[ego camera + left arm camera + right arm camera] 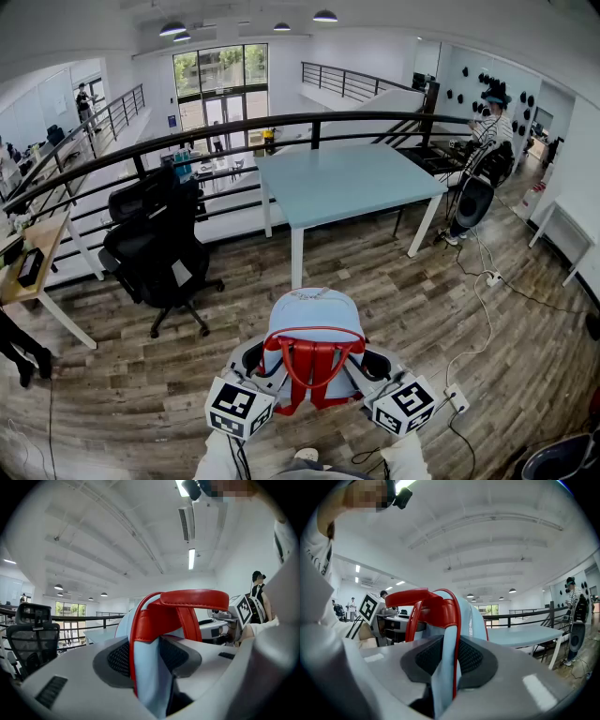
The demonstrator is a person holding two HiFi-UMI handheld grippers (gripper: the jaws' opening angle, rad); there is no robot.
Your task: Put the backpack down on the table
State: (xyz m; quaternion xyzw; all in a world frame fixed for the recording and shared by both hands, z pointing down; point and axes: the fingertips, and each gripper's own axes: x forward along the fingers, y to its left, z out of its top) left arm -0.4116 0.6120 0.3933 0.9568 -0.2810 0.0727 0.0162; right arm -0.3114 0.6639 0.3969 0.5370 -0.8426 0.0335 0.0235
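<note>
Above the wooden floor (122, 394), short of the table (347, 183), the backpack (314, 319) hangs in the air between the 2 tools. Its light blue body faces away from the person and its red-trimmed straps face toward them.

The left tool (150, 658) is clamped on the left shoulder strap (150, 620). The strap's blue webbing with red edging runs straight down through the gap, and the dark pads press it from both sides. The right tool (449, 660) grips the right shoulder strap (440, 616) in the same way, with its jaws set a little narrower around the band.

Taking 1 strap in each tool appears to serve a purpose. The load is shared, the bag stays upright and does not swing, and the red carry handle (314, 337) arches free between the 2 grips. Both tools point roughly level, so the straps hang over the jaws and the weight pulls down into the pads.

The table stands ahead, well apart from the bag, with its pale top bare. An office chair (155, 244) sits off to the left near the railing (225, 131), out of the direct path.

The carrying stage seems to be in hand, and the bag is not yet over the table. The likely need is to bring it forward, lift its base above the edge, and lower it squarely so it does not tip.
</note>
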